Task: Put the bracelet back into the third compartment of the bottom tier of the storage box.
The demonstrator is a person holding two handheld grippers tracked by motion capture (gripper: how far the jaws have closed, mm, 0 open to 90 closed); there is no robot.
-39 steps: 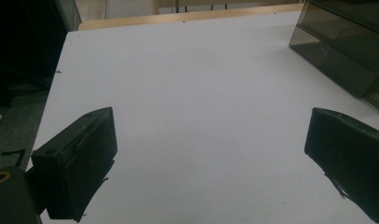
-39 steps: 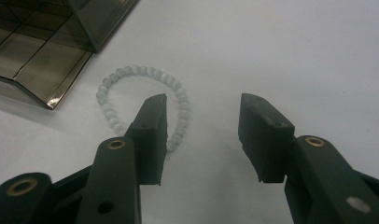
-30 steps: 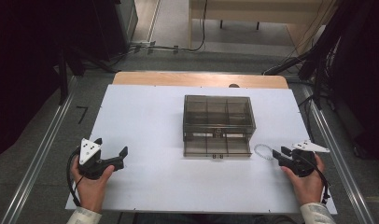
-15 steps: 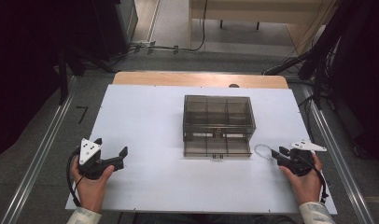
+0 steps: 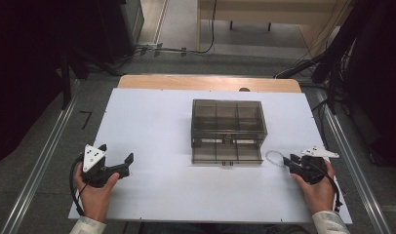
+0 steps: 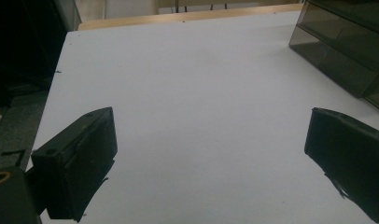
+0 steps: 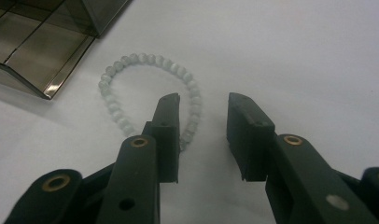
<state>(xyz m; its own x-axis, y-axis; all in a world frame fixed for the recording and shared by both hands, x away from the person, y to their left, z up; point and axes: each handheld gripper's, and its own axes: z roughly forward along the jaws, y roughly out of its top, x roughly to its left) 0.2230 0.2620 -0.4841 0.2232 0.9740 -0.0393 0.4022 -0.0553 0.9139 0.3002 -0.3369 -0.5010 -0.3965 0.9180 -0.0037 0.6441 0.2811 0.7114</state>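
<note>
A pale bead bracelet [image 7: 141,57] lies on the white board [image 5: 152,126], just right of the smoky clear drawer box [image 5: 228,122]. The box's bottom drawer [image 5: 227,152] is pulled out toward me. My right gripper [image 7: 204,100] rests low over the bracelet [image 5: 273,158]. One jaw is inside the loop and one outside, so the near right strand runs between them. The jaws have just been closing, and a gap still shows beside the beads. My left gripper [image 5: 115,153] sits at the board's front left, wide open [image 6: 211,121] with nothing between its jaws.
The box corner [image 6: 346,42] shows at the far right of the left gripper view. The open drawer's divided compartments [image 7: 33,46] lie left of the bracelet. Beyond the board are a wooden table edge [image 5: 210,83], metal rails and floor cables.
The right gripper's jaws have drawn a little closer together around the bracelet strand. Both hands have kept their places, and the left gripper is unchanged.
</note>
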